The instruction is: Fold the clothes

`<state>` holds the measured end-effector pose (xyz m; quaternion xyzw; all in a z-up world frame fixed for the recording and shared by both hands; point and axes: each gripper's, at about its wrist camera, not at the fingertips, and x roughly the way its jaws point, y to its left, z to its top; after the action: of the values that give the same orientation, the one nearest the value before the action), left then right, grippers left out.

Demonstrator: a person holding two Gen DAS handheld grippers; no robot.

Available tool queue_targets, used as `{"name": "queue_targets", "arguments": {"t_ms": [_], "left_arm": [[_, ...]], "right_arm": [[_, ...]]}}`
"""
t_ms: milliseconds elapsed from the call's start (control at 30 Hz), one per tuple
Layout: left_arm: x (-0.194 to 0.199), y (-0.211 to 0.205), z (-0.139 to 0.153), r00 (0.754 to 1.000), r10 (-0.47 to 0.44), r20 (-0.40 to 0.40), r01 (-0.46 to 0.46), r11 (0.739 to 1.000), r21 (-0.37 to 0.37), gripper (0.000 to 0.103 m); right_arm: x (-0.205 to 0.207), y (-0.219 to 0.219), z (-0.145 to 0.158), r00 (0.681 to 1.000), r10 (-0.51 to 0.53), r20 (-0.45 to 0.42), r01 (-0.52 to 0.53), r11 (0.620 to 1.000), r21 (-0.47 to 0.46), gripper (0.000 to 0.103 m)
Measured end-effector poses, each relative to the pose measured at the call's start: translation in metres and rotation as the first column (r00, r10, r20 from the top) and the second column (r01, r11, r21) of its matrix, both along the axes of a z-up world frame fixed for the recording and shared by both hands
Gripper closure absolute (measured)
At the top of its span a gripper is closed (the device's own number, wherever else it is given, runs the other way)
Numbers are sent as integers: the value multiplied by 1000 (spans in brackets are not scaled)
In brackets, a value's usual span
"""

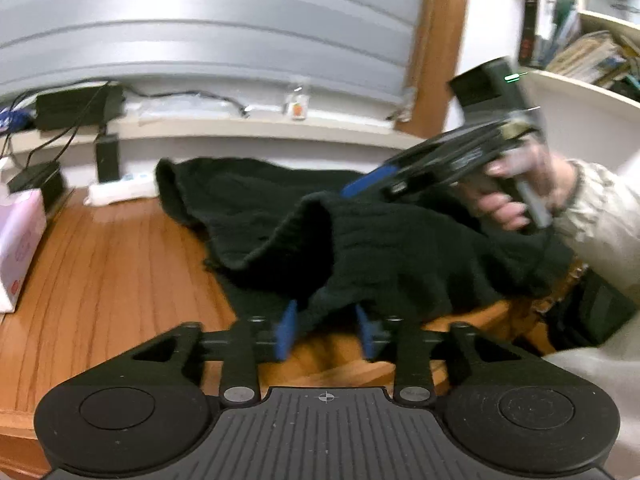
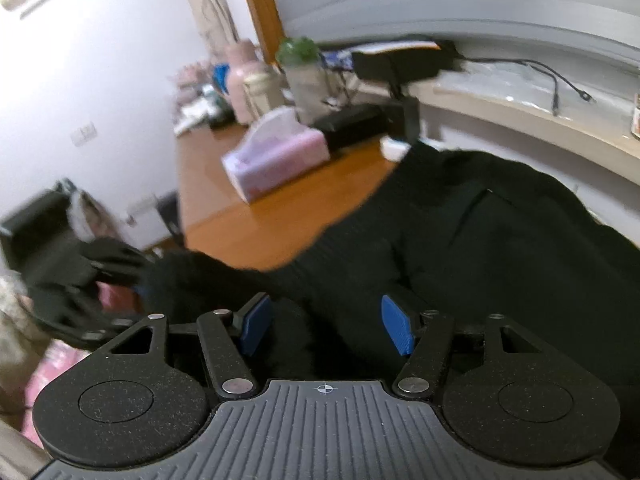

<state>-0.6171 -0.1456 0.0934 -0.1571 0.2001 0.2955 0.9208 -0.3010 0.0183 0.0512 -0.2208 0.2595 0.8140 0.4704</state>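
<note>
A black knit garment (image 1: 400, 248) lies rumpled across the wooden table (image 1: 120, 264), with a raised fold in the middle. My left gripper (image 1: 326, 330) sits at the garment's near edge. Its blue pads (image 1: 286, 330) stand apart with a bit of hem between them, and the left pad is clear of the cloth. A hand holds my right gripper (image 1: 360, 188) over the garment's right part, with one blue finger showing. In the right wrist view the right gripper (image 2: 326, 328) is open above the dark cloth (image 2: 480, 240). The left gripper (image 2: 140, 286) is blurred at the cloth's far left end.
A pink tissue box (image 1: 16, 248) (image 2: 276, 152) stands at the table's left. Black power adapters (image 1: 76, 106), cables and a white power strip (image 1: 120, 190) line the back ledge. A bookshelf (image 1: 580, 52) rises at the right. Bottles and a potted plant (image 2: 300, 56) crowd the far corner.
</note>
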Motion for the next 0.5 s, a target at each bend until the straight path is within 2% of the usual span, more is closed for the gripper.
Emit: {"name": "queue_targets", "arguments": {"t_ms": [100,233,500], "left_arm": [[-1,-6,1,999,-37,35,38,999,-9,49],[3,-2,-2,998,-15,60,18,999,-49,47],[7,8,-22,997,30,72,-20,991,-134,47]], "right_arm": [[0,5,-13,994,-38,99,37,999,11,42],[5,14,-28,988,-81,132,74,996,53,41],[-14,52,-42,987,4,160,-13,998,57,40]]}}
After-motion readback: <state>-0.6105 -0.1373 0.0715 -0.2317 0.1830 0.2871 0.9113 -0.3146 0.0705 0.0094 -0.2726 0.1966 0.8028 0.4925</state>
